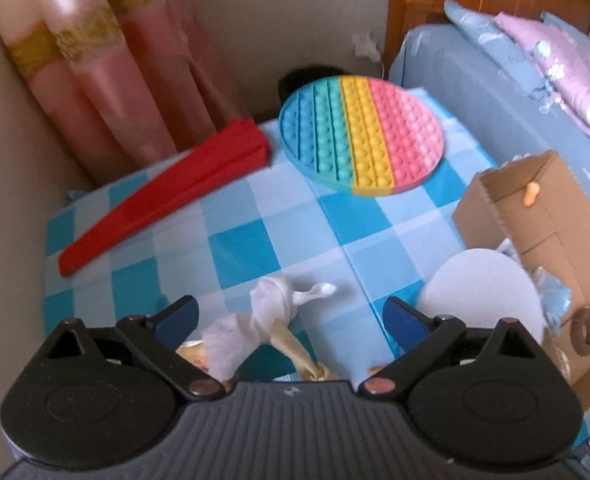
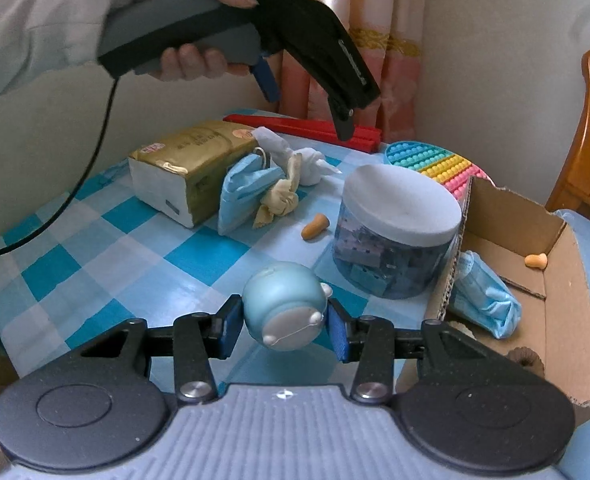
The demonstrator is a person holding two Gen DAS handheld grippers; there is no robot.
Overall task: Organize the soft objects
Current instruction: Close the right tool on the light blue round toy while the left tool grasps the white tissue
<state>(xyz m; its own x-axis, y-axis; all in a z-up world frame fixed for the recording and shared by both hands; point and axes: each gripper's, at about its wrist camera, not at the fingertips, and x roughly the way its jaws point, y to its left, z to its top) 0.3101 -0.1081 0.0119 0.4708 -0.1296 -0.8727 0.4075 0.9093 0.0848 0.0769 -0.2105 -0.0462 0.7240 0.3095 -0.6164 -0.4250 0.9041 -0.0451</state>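
My right gripper [image 2: 285, 326] is shut on a round blue squishy toy [image 2: 283, 308], held just above the checked tablecloth [image 2: 135, 256]. My left gripper [image 1: 291, 318] is open and empty, hovering above a knotted white and beige cloth [image 1: 267, 312]; it shows high in the right wrist view [image 2: 307, 108]. A blue face mask [image 2: 247, 188], the knotted cloth [image 2: 295, 164] and an orange earplug [image 2: 315, 227] lie on the table. The cardboard box [image 2: 555, 320] at the right holds another mask [image 2: 483, 296] and an earplug [image 2: 535, 259].
A tissue pack [image 2: 183, 168], a white-lidded jar of blue pieces [image 2: 399, 232], a rainbow pop-it disc [image 1: 359, 136] and a red folded fan [image 1: 167, 196] are on the table. Curtains and wall stand behind; a bed [image 1: 515, 100] lies to the right.
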